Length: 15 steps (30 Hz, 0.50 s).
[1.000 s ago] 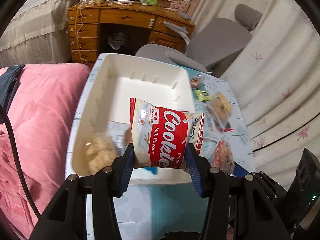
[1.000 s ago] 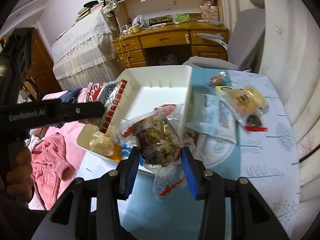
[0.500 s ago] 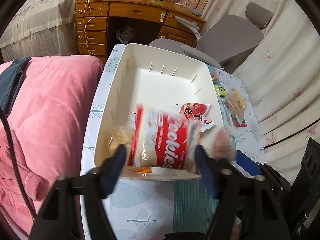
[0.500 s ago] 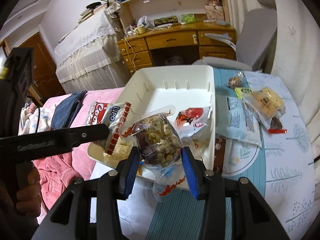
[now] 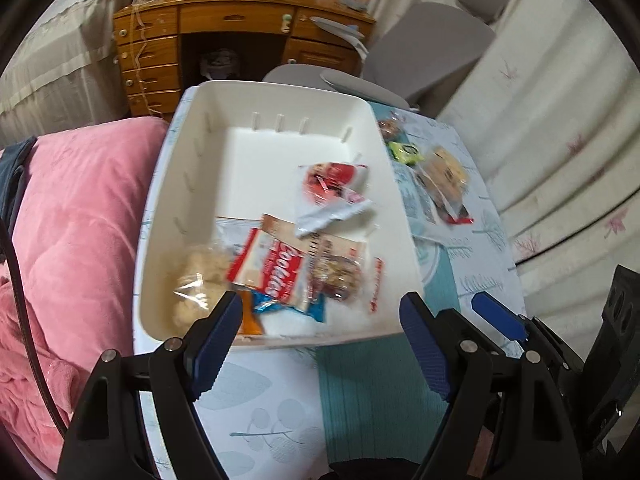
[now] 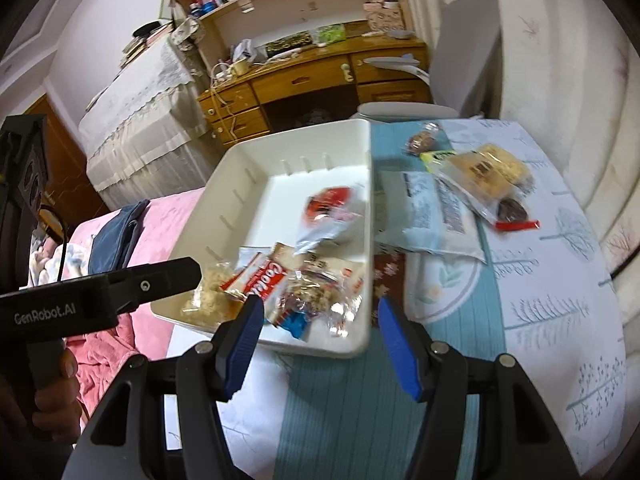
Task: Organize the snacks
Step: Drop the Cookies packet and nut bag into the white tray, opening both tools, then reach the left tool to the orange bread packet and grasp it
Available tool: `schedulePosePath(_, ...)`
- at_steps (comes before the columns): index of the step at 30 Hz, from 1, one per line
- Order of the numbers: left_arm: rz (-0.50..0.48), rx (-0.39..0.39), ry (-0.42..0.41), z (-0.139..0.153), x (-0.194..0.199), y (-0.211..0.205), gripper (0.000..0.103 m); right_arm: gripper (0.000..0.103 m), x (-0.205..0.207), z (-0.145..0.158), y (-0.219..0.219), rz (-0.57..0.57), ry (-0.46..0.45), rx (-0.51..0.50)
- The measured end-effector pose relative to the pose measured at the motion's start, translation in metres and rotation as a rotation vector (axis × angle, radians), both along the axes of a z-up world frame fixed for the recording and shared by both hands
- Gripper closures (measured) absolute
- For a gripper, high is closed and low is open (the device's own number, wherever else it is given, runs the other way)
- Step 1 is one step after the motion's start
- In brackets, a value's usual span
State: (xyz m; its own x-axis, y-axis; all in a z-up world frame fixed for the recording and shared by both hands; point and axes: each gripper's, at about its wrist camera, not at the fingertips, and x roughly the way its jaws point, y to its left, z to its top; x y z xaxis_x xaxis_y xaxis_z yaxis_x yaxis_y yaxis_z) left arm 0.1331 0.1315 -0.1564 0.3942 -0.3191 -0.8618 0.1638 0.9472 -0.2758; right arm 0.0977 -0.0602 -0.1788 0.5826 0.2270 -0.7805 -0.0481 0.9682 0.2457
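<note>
**Both packets lie in the white bin, both grippers empty**

While the two grippers hang above the near end of the white bin (image 5: 276,98), neither holds anything. The left gripper (image 5: 320,320) has its blue pads spread wide, and its jaws have just been opening; nothing sits between them, only the bin's near rim and the tablecloth (image 5: 260,412) show through the gap. The right gripper (image 6: 320,324) is likewise released, its jaws having just been opening too, with no packet between the pads.

Inside the bin, the red-and-white cookie packet (image 5: 276,270) lies flat near the front wall, tilted, its printed face up. Touching it on the right is the clear bag of dark nut clusters (image 5: 336,276), blurred in both views. A clear bag of pale puffed pieces (image 5: 200,280) rests in the near left corner, just beside the cookies. Further back, a red-and-silver sachet (image 5: 332,192) lies against the right wall.

Outside the bin, on the patterned cloth to its right, sit a pale blue packet (image 6: 432,212), a clear bag of yellow cakes (image 6: 484,176), a small green wrapper (image 6: 434,158) and a small brown sweet (image 6: 420,142). From the right wrist view, a person's hand (image 6: 44,396) grips the left gripper's handle at the picture's left edge. A pink quilt (image 5: 80,208) lies beside the table.
</note>
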Motion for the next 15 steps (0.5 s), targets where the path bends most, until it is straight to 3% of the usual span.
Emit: schedulePosePath(15,-0.177,0.001,0.068,0.0,-0.01,-0.081,0.023,0.043,-0.017,-0.016,-0.072,-0.112,0.095,0.029)
